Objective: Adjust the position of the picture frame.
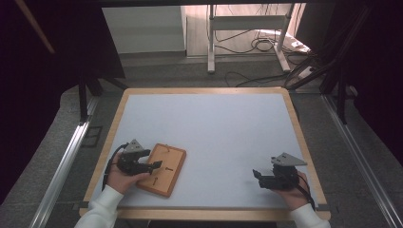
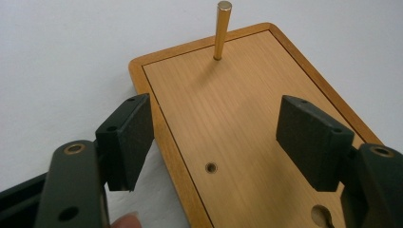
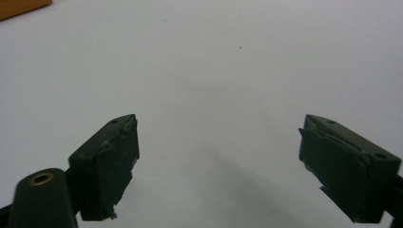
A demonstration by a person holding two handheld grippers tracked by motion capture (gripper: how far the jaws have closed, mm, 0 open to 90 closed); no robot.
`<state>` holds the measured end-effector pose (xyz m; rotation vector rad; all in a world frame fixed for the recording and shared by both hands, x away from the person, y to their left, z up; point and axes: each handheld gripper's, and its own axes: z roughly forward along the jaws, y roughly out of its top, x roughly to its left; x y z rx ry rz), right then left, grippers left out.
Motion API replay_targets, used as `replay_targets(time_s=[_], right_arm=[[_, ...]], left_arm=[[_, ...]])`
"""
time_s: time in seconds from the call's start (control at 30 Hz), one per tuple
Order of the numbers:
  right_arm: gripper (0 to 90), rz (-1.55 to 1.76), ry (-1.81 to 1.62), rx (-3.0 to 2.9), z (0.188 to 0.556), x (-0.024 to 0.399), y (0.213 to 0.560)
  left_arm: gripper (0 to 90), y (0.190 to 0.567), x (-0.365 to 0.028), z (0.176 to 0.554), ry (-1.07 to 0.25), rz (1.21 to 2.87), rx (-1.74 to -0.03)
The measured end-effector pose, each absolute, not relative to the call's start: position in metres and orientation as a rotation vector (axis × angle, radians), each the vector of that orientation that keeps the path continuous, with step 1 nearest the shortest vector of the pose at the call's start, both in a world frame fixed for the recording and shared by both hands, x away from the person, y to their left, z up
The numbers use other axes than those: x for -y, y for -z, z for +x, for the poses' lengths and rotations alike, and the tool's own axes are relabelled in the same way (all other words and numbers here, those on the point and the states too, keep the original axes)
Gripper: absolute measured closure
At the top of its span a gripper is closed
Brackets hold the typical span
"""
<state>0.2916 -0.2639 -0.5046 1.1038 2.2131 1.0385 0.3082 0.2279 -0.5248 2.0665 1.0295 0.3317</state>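
Pale worktop (image 1: 223,137) with wooden rim, grey floor and a metal stand behind; dark curtains at both sides.

Wooden board (image 1: 164,168) lies near the front left corner, tilted to the rim. Left hand-held gripper (image 1: 151,166) hovers over the board's near left edge, jaws wide apart, nothing between the pads; one pad sits off the board's edge, the other above its face. Brass peg (image 2: 222,29) stands upright at the board's far end. Right hand-held gripper (image 1: 257,175) is well apart at the front right, jaws wide open, holding nothing. Board's near end is cut off in the left gripper view; its holes are hard to make out from above.
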Motion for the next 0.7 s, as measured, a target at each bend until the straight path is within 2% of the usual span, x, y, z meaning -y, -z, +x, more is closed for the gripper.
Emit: replay_targets(time_s=[0.7], right_arm=[[17.2, 1.055, -1.035, -2.231, 0.291, 0.257, 0.503]], left_arm=[[28.5, 0.522, -0.236, 0.304, -0.337, 2.047, -1.012]])
